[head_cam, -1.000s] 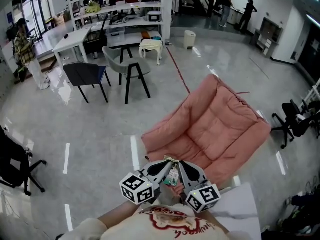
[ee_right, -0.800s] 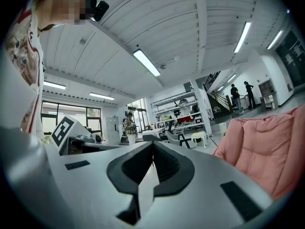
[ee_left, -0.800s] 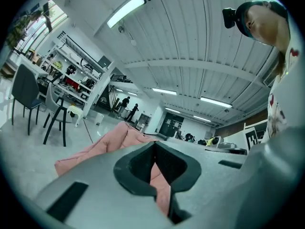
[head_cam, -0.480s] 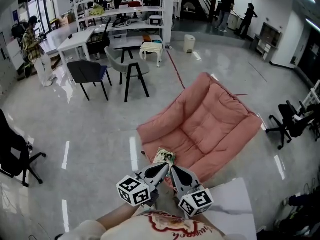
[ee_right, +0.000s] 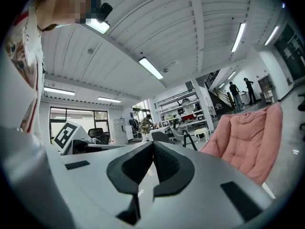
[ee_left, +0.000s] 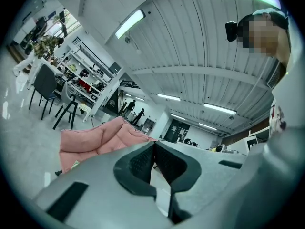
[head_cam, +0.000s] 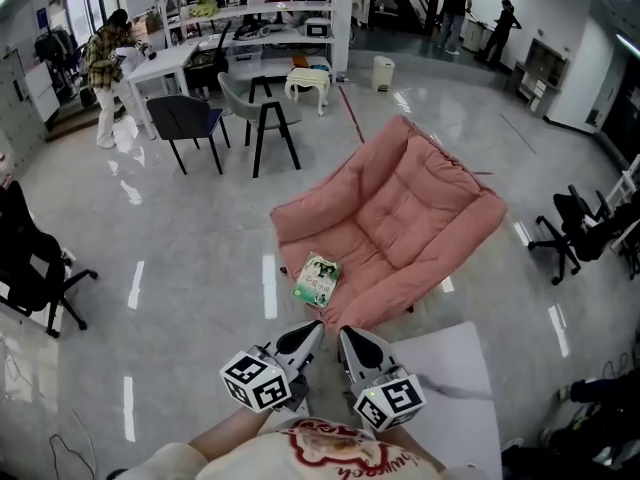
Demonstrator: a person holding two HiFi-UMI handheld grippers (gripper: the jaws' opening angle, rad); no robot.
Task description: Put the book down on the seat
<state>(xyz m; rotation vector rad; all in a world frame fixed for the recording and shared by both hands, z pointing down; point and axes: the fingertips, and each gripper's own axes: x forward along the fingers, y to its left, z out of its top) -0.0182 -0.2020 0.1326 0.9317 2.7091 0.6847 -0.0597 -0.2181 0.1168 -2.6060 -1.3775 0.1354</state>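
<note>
A green-and-white book (head_cam: 317,279) lies flat on the front left part of the seat of the pink cushioned chair (head_cam: 420,208). Both grippers hang low in the head view, close to the person's body and short of the chair's front edge. The left gripper (head_cam: 313,327) is shut with nothing in it. The right gripper (head_cam: 346,333) is beside it, also shut and empty. In the left gripper view the jaws (ee_left: 154,144) meet, with the pink chair (ee_left: 95,136) beyond. The right gripper view shows its jaws (ee_right: 153,144) pressed together, and the pink chair (ee_right: 248,137) stands at the right.
A white table (head_cam: 450,373) sits just right of the grippers. A black chair (head_cam: 188,123) and a grey chair (head_cam: 262,113) stand behind the pink one, near white desks and shelves (head_cam: 250,18). Office chairs stand at far left (head_cam: 30,268) and far right (head_cam: 580,228). People stand at the back.
The book was held between the two gripper tips over the seat's front edge; now it lies on the seat and both grippers have drawn back toward the person.
</note>
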